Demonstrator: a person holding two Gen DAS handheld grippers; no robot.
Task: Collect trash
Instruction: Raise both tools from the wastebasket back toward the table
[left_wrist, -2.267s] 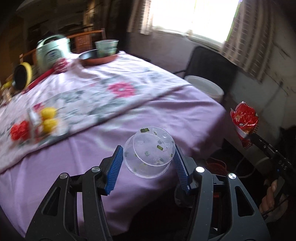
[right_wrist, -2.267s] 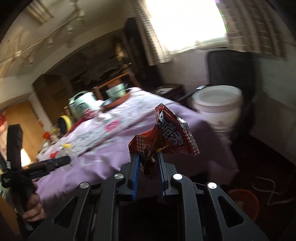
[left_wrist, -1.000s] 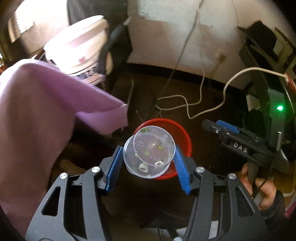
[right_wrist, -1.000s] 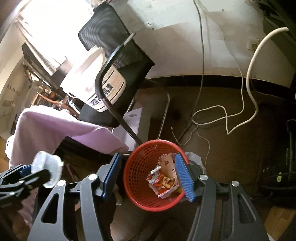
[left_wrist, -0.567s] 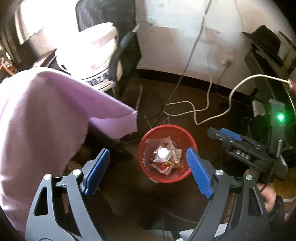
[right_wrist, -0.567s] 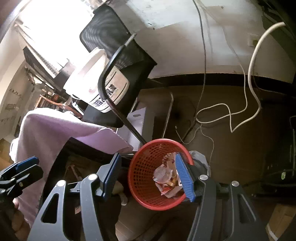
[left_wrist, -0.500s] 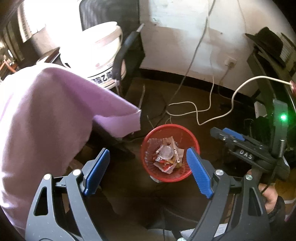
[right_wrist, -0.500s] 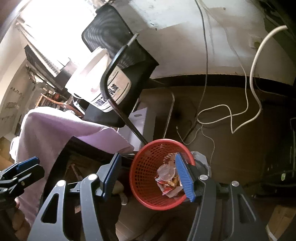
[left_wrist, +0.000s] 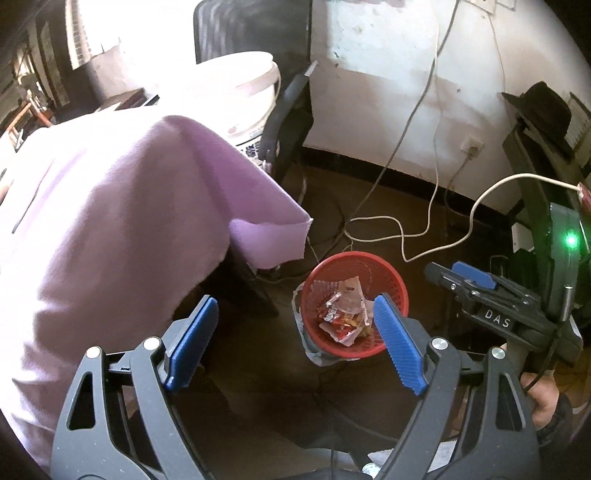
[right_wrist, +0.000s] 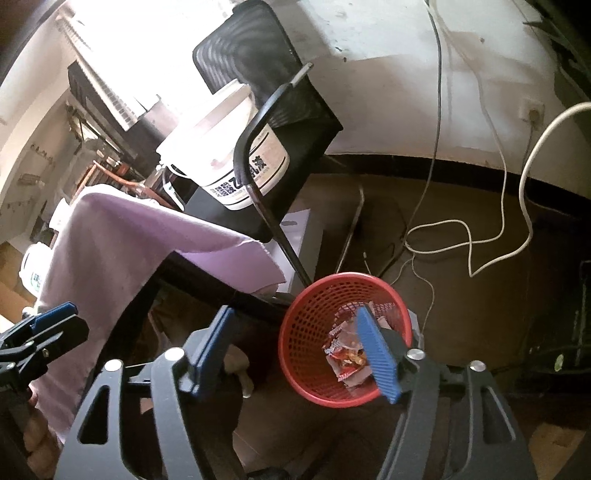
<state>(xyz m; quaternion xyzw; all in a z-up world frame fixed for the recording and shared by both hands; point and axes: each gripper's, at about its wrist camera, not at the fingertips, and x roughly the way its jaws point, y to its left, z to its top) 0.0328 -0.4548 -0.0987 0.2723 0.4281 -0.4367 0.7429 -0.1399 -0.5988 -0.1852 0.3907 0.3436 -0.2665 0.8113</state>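
With both the left gripper (left_wrist: 293, 341) and the right gripper (right_wrist: 295, 350) spread wide and empty above it, the red basket (left_wrist: 395, 280) at lower centre could be tipped if clipped by a finger.

— What is the red basket (left_wrist: 400, 291) made of?
— Perforated plastic mesh, matt, holding crinkled glossy foil wrappers (left_wrist: 341, 317).
— And the purple tablecloth (left_wrist: 110, 221)?
— Soft matt cloth with a frayed corner.
— The left gripper (left_wrist: 293, 343)?
— Matt black plastic arms, shiny metal screws, ribbed blue pads (left_wrist: 397, 350). The white bucket (right_wrist: 225, 155) looks like smooth, glossy plastic.
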